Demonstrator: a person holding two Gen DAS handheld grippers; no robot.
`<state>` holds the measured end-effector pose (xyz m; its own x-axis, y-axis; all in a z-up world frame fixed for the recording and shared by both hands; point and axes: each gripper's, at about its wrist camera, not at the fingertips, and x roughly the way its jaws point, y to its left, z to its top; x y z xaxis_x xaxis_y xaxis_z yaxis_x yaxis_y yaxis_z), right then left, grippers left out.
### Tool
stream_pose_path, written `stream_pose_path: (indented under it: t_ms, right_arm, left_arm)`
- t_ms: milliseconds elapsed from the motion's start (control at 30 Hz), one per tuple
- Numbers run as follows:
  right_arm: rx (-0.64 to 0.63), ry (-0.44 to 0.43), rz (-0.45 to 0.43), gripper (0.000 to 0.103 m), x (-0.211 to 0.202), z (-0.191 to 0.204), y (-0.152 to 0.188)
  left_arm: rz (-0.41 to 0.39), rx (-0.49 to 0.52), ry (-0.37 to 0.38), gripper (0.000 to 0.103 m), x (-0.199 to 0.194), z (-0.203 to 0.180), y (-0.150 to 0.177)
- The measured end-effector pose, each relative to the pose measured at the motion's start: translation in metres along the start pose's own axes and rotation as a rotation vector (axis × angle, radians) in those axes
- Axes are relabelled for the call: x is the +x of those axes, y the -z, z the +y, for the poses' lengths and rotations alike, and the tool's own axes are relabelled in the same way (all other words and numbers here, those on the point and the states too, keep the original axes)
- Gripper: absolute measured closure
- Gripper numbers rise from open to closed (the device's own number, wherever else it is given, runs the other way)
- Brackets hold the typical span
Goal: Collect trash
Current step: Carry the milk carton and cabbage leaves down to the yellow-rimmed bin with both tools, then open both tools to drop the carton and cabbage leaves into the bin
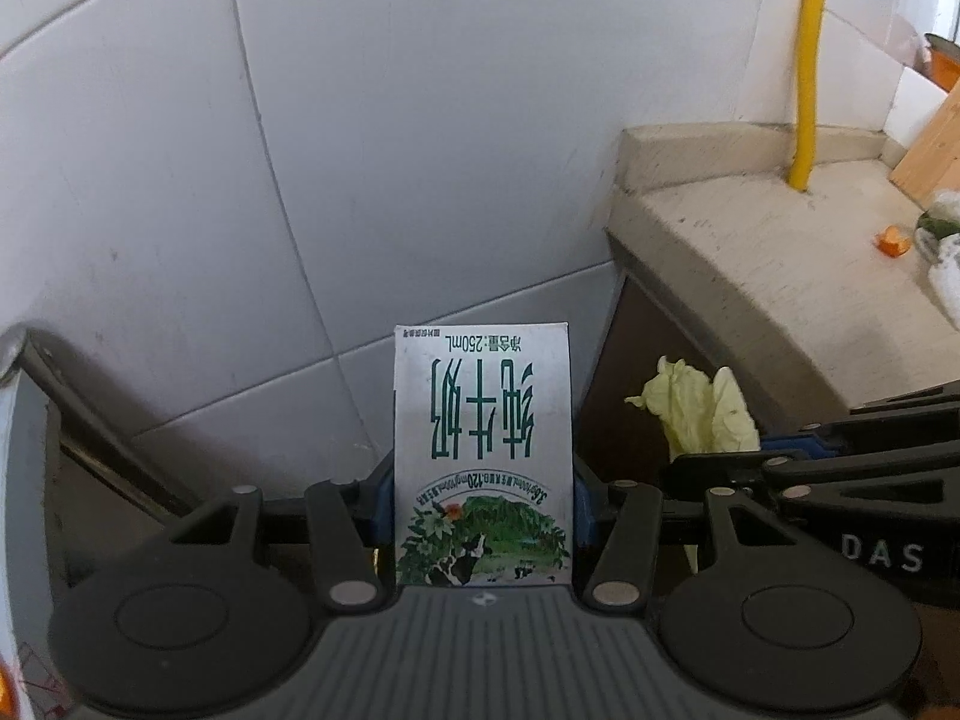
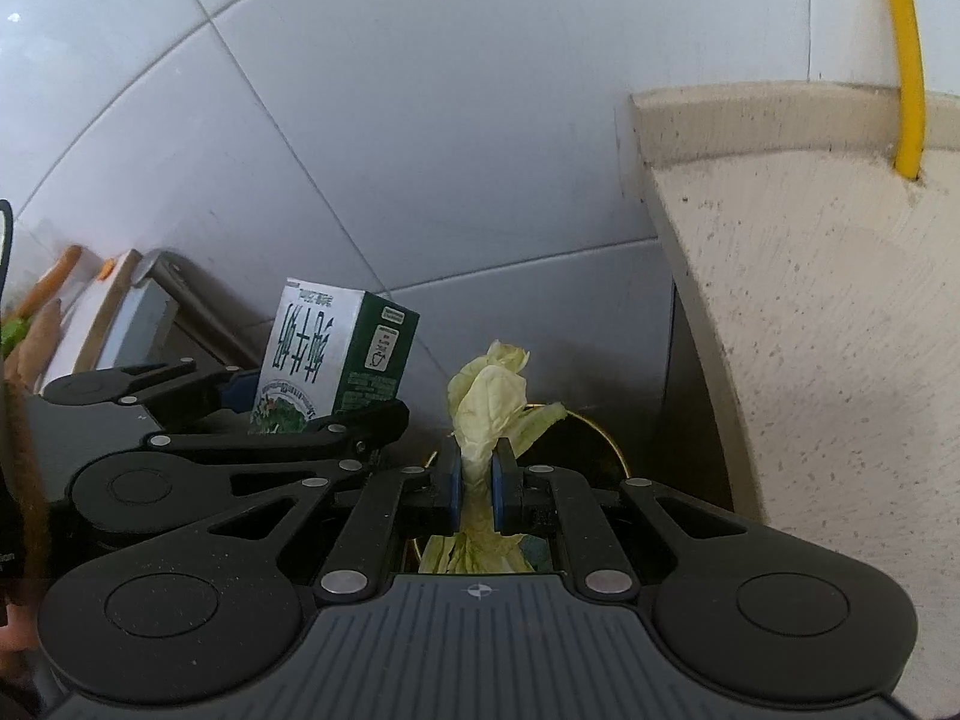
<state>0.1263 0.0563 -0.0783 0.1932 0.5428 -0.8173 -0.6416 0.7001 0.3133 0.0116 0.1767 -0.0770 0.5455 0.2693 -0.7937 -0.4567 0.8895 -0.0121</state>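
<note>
In the left wrist view, white glazed wall tiles (image 1: 360,150) filled the upper left and centre of the frame. At lower centre the left gripper (image 1: 483,510) was clamped on a white and green 250 mL milk carton (image 1: 482,450), its blue pads pressed against the carton's two sides; the carton stood upright between the fingers with its print upside down. Just right of it, a pale yellow-green wilted cabbage leaf (image 1: 699,414) rose from the black fingers of the other tool. At the right, a speckled beige stone counter (image 1: 750,252) carried a yellow pipe (image 1: 807,90), and near the right edge lay a small orange scrap (image 1: 894,239) and some pale and green scraps, too blurred to name.

In the right wrist view, the carton appeared at centre left, and the right gripper (image 2: 478,483) at lower centre was closed on the stem of the cabbage leaf. Behind and below the leaf, the gold-edged rim of a dark round bin (image 2: 600,438) showed, with more pale leaf visible beneath the fingers, whether hanging or already inside could not be told.

Judged from this, the task was partway done: two pieces of trash were held near or above the bin and not yet released, and the scraps on the counter appeared still to be gathered.
</note>
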Motion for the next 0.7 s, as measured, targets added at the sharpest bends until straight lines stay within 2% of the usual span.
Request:
stream_pose_path:
  t_ms: [167,333,533,700]
  right_arm:
    - [0.003,-0.003,0.02,0.09,0.01,-0.004,0.001]
    - [0.026,-0.003,0.054,0.09,0.027,-0.011,-0.001]
    - [0.028,0.028,0.101,0.09,0.061,-0.012,-0.004]
    - [0.041,0.038,0.152,0.09,0.09,-0.014,-0.005]
  left_arm:
    - [0.039,-0.033,-0.013,0.056,0.014,0.007,0.002]
    - [0.11,-0.097,-0.033,0.056,0.038,0.019,0.008]
    - [0.217,-0.152,-0.057,0.056,0.073,0.021,0.021]
    - [0.265,-0.242,-0.047,0.056,0.099,0.026,0.026]
